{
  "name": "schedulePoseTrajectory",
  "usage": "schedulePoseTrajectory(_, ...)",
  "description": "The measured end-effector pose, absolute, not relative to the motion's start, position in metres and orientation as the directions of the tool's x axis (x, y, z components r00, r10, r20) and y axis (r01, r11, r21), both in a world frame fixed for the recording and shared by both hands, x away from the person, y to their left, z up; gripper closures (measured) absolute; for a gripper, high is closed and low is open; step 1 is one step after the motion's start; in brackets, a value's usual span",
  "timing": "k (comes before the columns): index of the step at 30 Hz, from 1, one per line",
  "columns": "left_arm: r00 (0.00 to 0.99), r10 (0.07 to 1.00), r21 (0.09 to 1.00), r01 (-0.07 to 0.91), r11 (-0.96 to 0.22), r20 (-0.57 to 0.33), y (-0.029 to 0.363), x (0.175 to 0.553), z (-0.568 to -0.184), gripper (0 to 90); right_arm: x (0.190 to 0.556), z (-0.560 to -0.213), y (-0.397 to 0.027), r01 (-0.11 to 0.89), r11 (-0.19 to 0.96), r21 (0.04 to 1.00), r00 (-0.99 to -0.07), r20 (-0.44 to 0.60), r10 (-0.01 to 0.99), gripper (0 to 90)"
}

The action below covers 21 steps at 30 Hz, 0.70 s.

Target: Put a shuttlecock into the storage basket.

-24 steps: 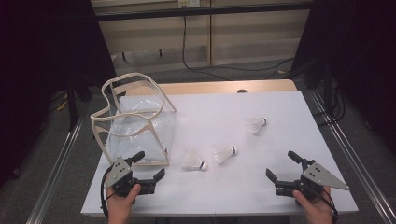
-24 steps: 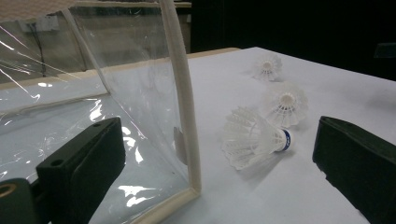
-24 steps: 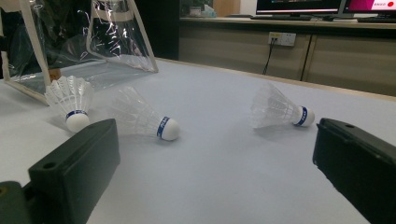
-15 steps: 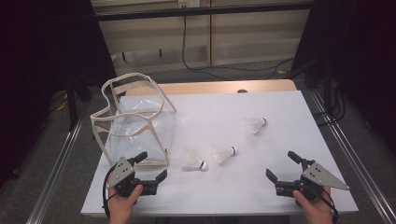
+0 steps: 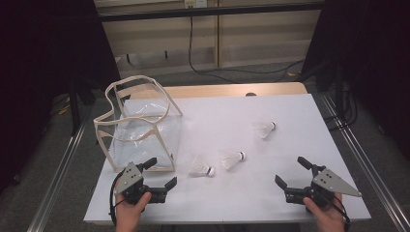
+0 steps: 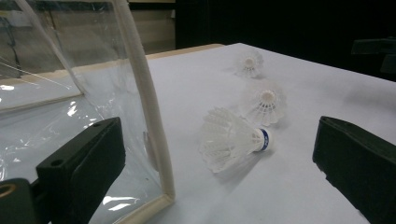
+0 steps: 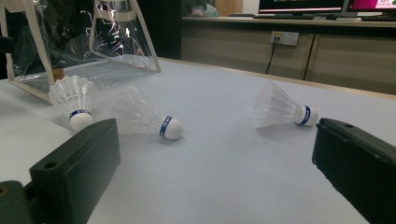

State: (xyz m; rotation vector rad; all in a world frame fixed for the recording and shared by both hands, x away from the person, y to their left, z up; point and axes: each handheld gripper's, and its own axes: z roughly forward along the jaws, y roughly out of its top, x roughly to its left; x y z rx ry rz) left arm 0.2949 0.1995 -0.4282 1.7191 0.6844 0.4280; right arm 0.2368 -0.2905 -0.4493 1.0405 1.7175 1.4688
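Three white shuttlecocks with blue-banded cork tips lie on the white table (image 5: 227,108). In the high view the nearest shuttlecock (image 5: 200,166) is beside the bag, the middle one (image 5: 232,158) just to its right, the far one (image 5: 264,129) farther back. A clear plastic bag (image 5: 140,128) with cream trim stands at the left. My left gripper (image 5: 162,171) rests open near the front edge, by the bag's front corner, its jaws framing the nearest shuttlecock (image 6: 229,140) without touching. My right gripper (image 5: 290,170) is open at the front right, empty, facing the shuttlecocks (image 7: 147,116).
The bag's cream edge (image 6: 149,116) stands close in front of my left jaw. A wooden strip (image 5: 217,90) runs along the table's far edge, and metal rails (image 5: 360,159) flank both sides. Bare table surface lies between the two grippers.
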Motion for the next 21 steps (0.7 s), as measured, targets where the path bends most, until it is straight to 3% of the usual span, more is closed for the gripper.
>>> schedulePoseTrajectory(21, 0.795, 0.601, 0.955, 0.234, -0.181, -0.081, 0.183, 0.294, -0.428, 2.6, 0.238, -0.450, -0.290, 0.159, 0.062, 0.985, -0.490, 0.024, 0.871, 1.1)
